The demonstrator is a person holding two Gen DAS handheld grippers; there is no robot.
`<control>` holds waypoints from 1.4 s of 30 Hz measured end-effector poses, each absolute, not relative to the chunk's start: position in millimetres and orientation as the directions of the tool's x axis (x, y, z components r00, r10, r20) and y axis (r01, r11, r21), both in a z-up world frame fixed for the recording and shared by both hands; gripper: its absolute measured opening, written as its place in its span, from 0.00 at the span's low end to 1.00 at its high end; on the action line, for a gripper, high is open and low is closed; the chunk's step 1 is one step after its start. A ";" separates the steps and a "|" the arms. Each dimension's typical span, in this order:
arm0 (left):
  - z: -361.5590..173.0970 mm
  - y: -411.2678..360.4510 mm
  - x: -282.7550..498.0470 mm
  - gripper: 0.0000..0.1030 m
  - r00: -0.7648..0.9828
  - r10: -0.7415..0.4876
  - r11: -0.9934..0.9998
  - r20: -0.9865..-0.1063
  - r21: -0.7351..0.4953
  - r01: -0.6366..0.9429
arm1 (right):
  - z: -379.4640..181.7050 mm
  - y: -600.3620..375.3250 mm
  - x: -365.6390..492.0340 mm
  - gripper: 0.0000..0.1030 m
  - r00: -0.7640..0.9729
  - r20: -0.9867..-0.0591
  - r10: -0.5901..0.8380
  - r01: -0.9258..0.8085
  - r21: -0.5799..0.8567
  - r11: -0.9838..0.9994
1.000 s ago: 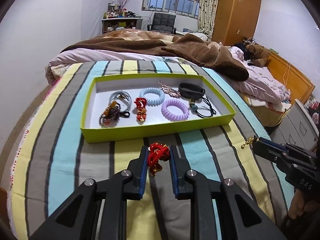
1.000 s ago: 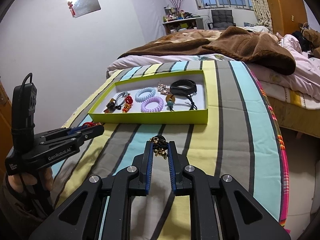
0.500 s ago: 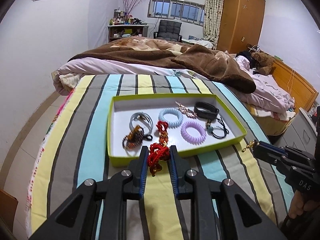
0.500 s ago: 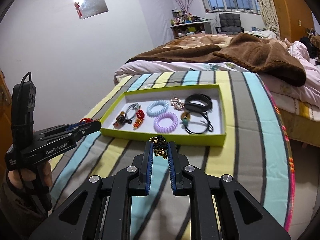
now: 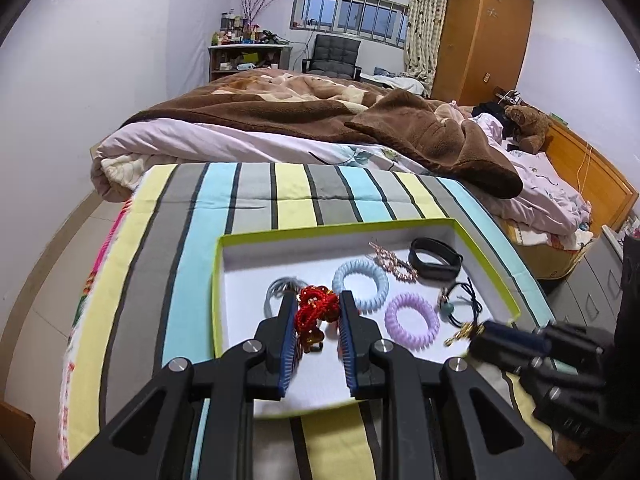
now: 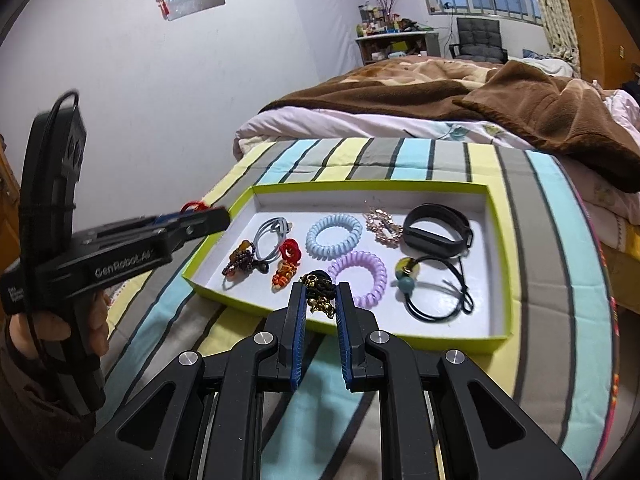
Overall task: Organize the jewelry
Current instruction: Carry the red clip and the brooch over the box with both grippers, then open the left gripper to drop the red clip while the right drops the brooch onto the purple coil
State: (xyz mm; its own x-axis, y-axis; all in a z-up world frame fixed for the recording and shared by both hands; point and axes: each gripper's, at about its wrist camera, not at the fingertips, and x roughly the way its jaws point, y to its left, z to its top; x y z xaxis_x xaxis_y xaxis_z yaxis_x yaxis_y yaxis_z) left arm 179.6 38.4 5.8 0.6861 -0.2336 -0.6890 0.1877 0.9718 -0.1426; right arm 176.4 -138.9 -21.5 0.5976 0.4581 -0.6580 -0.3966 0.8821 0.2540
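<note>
A shallow lime-green box (image 5: pixel 218 280) (image 6: pixel 496 248) with a white floor lies on the striped cover. In it lie a blue coil ring (image 5: pixel 360 282) (image 6: pixel 334 234), a purple coil ring (image 5: pixel 412 320) (image 6: pixel 360 268), a black band (image 5: pixel 434 262) (image 6: pixel 436 230) and other pieces. My left gripper (image 5: pixel 317 308) is shut on a red braided bracelet (image 5: pixel 314 306) and hangs over the box's near left part. My right gripper (image 6: pixel 320 294) is shut on a black and gold bracelet (image 6: pixel 318 294) above the box's near rim.
The striped cover (image 5: pixel 256 192) (image 6: pixel 560 240) ends at a drop on the left and right. Behind it a brown blanket (image 5: pixel 320 116) lies heaped on a bed. A hand (image 6: pixel 48 328) holds the left gripper at the left of the right wrist view.
Both grippers have moved forward with their bracelets, from over the bare cover to over the box. The box now fills more of each view.
</note>
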 end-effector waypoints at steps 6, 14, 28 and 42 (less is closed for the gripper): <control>-3.6 36.8 209.5 0.21 0.658 -0.265 0.964 -0.705 -0.174 0.201 | -37.2 -124.8 194.2 0.15 0.562 -0.692 0.452 -0.416 0.236 0.878; -19.1 26.4 234.5 0.21 0.629 -0.255 0.965 -0.734 -0.151 0.215 | -51.4 -119.7 207.2 0.15 0.531 -0.735 0.422 -0.421 0.204 0.884; -43.1 21.4 254.9 0.21 0.585 -0.239 0.969 -0.775 -0.153 0.193 | -52.5 -117.9 209.2 0.15 0.548 -0.738 0.393 -0.431 0.154 0.889; -46.8 17.4 259.8 0.32 0.573 -0.240 0.969 -0.784 -0.154 0.195 | -53.3 -119.4 211.7 0.16 0.545 -0.743 0.388 -0.428 0.152 0.891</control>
